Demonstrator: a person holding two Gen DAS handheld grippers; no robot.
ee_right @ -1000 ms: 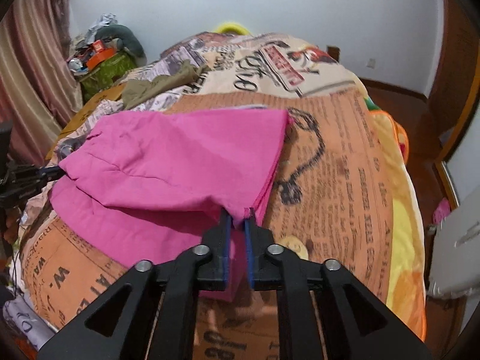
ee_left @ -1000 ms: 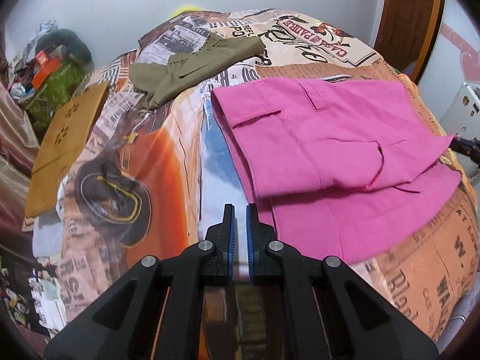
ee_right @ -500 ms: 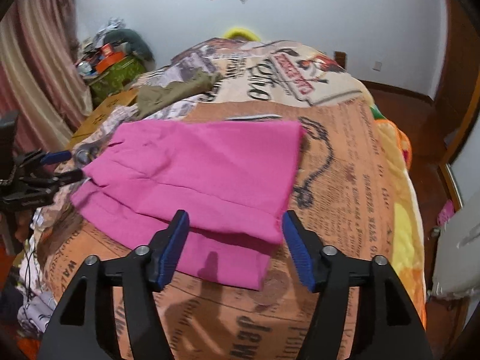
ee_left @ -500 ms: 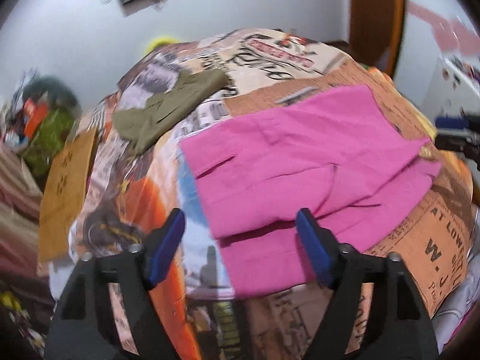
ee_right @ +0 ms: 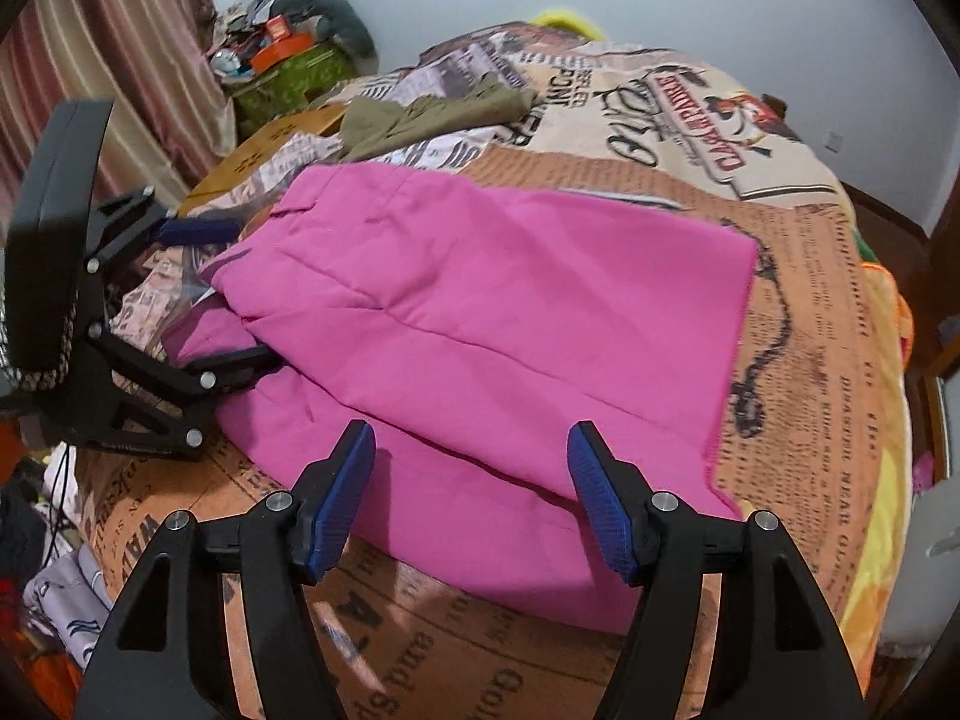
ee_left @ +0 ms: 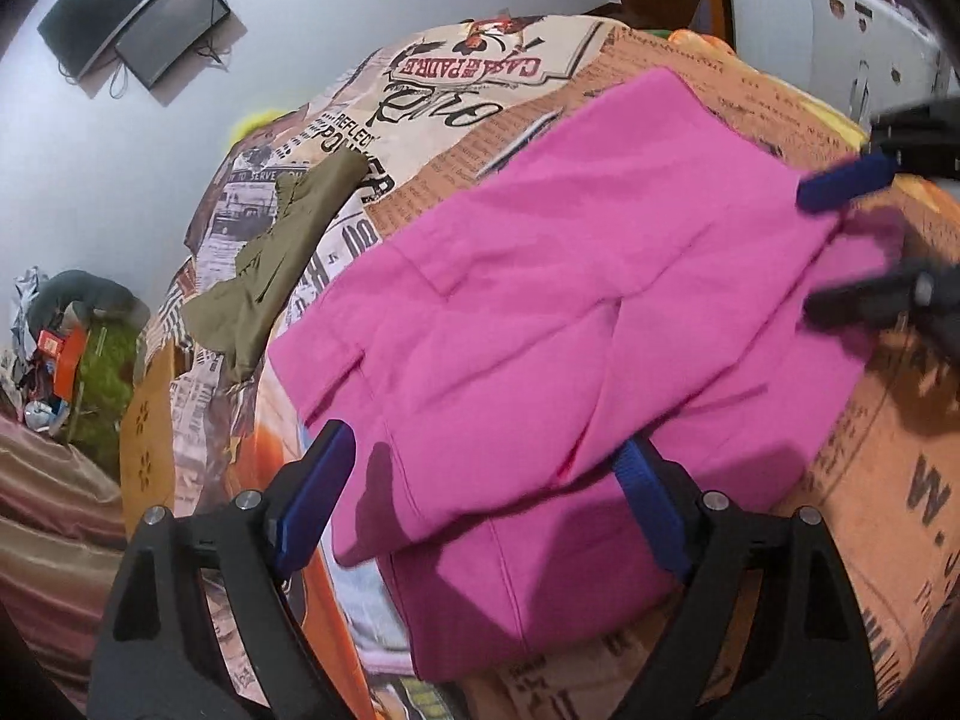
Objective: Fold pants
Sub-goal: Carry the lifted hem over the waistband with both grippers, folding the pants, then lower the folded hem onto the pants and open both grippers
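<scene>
i see one bed (ee_right: 798, 312), covered by a sheet printed like old newspaper, filling most of both views. on it lies one pair of pink pants (ee_right: 480, 324), folded over on itself so an upper layer sits on a lower one that sticks out along the near edge. one olive garment (ee_right: 432, 114) lies crumpled farther up the bed, well apart from the pants. one brown cardboard sheet (ee_left: 144, 450) rests at the bed's left side, and a pile of clutter (ee_right: 282, 54) sits in the corner by the curtain (ee_right: 102, 60). one dark screen (ee_left: 156, 30) hangs on the wall.

i have two hand-held grippers. my left hand-held gripper (ee_left: 480, 498) tilts down over the near left corner of the pants, rolled a little so the scene leans; its jaws have just been opening and now stand wide apart, with the pants edge lying under the gap and neither pad pressing on cloth. in the right view i see it from the side (ee_right: 204, 294), at the waist end of the pants.

my right hand-held gripper (ee_right: 471, 492) also tilts down over the near edge, toward the hem end. its jaws are apart, the pads clear of the cloth, nothing clamped.
</scene>
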